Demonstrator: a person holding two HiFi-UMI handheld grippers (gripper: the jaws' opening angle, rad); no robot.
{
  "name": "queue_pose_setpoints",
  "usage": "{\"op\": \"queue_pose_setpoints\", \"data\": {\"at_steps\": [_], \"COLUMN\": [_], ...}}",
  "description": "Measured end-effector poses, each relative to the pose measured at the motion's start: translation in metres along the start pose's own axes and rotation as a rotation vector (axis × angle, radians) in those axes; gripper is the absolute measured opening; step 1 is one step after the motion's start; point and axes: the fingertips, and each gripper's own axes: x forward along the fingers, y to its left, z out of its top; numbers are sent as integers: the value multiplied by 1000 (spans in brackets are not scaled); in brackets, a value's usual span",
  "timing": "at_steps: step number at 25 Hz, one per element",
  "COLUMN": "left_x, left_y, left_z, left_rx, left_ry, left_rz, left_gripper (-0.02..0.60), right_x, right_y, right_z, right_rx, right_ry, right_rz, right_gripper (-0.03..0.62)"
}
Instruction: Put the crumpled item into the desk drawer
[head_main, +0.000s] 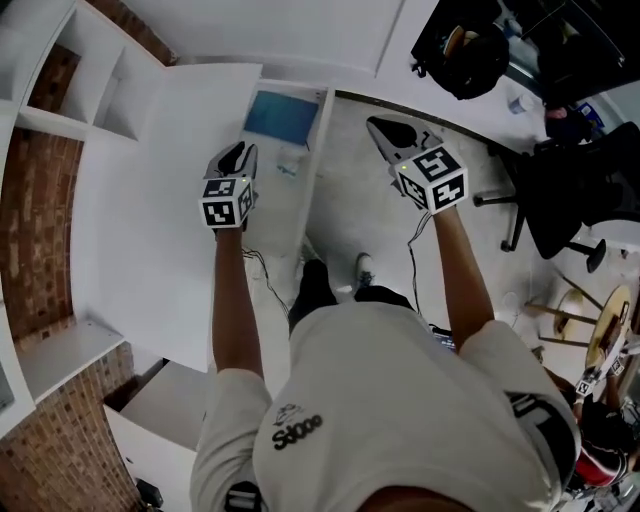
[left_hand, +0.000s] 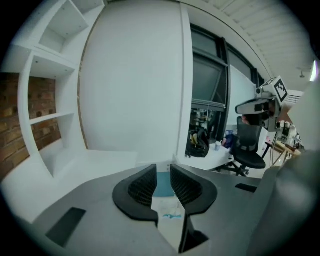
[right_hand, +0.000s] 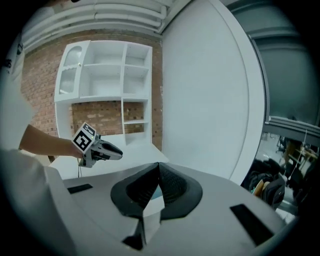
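Note:
The white desk (head_main: 170, 150) has its drawer (head_main: 318, 140) pulled out, with a blue bottom (head_main: 282, 115). A crumpled whitish item with teal print (head_main: 290, 160) lies inside it, and it shows below the jaws in the left gripper view (left_hand: 170, 216). My left gripper (head_main: 240, 152) hovers over the drawer's left edge, just left of the item. Its jaws (left_hand: 163, 182) stand a little apart with nothing between them. My right gripper (head_main: 378, 126) is held over the floor to the right of the drawer. Its jaws (right_hand: 159, 167) meet at the tips and are empty.
White shelving (head_main: 60, 90) against a brick wall (head_main: 35, 240) borders the desk on the left. A black office chair (head_main: 570, 200) stands at the right and a black bag (head_main: 465, 50) sits at the back. The person's feet (head_main: 335, 275) stand beside the drawer.

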Motion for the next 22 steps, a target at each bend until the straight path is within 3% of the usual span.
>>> {"op": "queue_pose_setpoints", "data": {"at_steps": [6, 16, 22], "left_x": [-60, -151, -201], "left_y": [-8, -37, -51], "left_z": [42, 81, 105], "left_rx": [-4, 97, 95], "left_ry": [-120, -236, -300], "left_rz": [79, 195, 274], "left_gripper": [29, 18, 18], "right_x": [-17, -44, -66], "right_y": [11, 40, 54], "right_z": [34, 80, 103], "right_rx": [-108, -222, -313], "right_ry": [-50, -139, -173], "right_rz": [32, 131, 153], "right_gripper": [3, 3, 3]}}
